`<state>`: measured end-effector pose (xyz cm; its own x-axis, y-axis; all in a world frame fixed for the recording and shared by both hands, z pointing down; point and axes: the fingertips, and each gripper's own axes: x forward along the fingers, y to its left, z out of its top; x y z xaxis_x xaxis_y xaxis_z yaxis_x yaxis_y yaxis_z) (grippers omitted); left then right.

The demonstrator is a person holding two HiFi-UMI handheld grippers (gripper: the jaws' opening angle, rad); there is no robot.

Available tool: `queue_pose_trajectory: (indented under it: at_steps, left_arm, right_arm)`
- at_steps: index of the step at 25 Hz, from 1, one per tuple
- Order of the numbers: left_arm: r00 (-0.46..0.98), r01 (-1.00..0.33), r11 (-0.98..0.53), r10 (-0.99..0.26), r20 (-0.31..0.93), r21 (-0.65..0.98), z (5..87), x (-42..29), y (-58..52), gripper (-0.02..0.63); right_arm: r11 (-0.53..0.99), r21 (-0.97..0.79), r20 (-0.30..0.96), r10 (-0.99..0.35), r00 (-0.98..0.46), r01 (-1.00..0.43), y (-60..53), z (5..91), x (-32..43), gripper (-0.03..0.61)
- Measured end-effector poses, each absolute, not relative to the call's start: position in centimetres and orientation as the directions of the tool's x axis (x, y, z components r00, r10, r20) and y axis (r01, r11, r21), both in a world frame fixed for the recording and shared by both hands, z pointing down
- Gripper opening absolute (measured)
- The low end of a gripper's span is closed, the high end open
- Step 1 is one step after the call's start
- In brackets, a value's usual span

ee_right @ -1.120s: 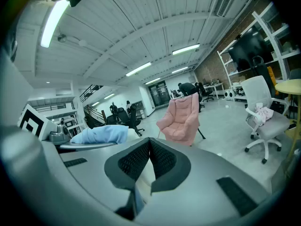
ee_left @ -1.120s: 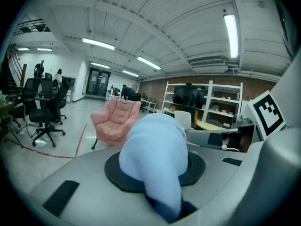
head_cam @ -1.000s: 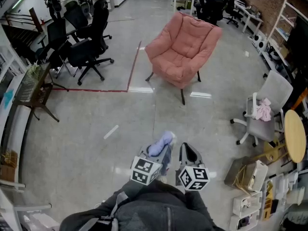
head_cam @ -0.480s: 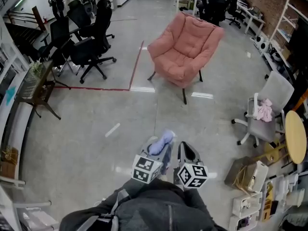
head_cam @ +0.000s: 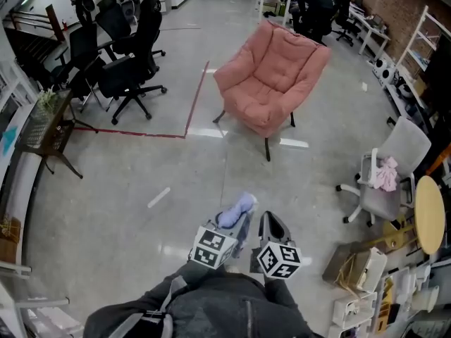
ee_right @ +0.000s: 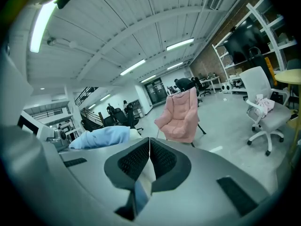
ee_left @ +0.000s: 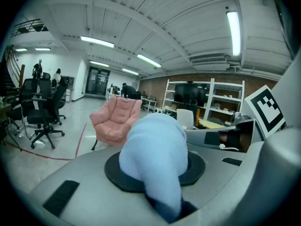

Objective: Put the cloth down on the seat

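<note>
A light blue cloth [head_cam: 235, 209] bulges out of my left gripper [head_cam: 232, 224], whose jaws are shut on it; in the left gripper view the cloth [ee_left: 153, 157] fills the space between the pads. My right gripper [head_cam: 273, 225] is beside it, jaws shut with nothing between them [ee_right: 149, 161]. Both are held low in front of the person's body. The pink armchair [head_cam: 271, 76] stands a few steps ahead on the concrete floor, its seat bare. It also appears as the pink armchair [ee_left: 115, 118] ahead in the left gripper view and the pink armchair [ee_right: 179, 116] in the right gripper view.
Black office chairs [head_cam: 120, 55] cluster at the far left behind a red floor line [head_cam: 190, 111]. A white swivel chair [head_cam: 387, 167] with a pink cloth on it stands to the right, near a round wooden table [head_cam: 430, 213] and boxes [head_cam: 363, 273]. People are at desks far back.
The view has shifted slightly; the armchair and surroundings have drifted a little in the frame. Both grippers keep the same pose, the cloth still in the left one.
</note>
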<state>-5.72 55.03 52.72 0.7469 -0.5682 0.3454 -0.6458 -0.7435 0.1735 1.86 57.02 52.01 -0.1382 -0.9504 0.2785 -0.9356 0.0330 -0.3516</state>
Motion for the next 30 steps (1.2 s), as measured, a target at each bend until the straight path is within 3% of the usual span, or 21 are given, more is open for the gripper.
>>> queue_pose_trajectory:
  at_steps: [20, 30]
  left_arm:
    - [0.732, -0.667, -0.724, -0.592, 0.338, 0.177, 50.7, -5.2, 35.5, 0.107]
    - [0.727, -0.672, -0.723, -0.602, 0.330, 0.160, 50.1, -6.3, 28.5, 0.107]
  right_arm:
    - [0.067, -0.344, 0.303, -0.936, -0.178, -0.937, 38.2, 51.2, 2.1, 0.012]
    - [0.046, -0.318, 0.240, -0.962, -0.127, -0.947, 32.2, 50.0, 2.6, 0.012]
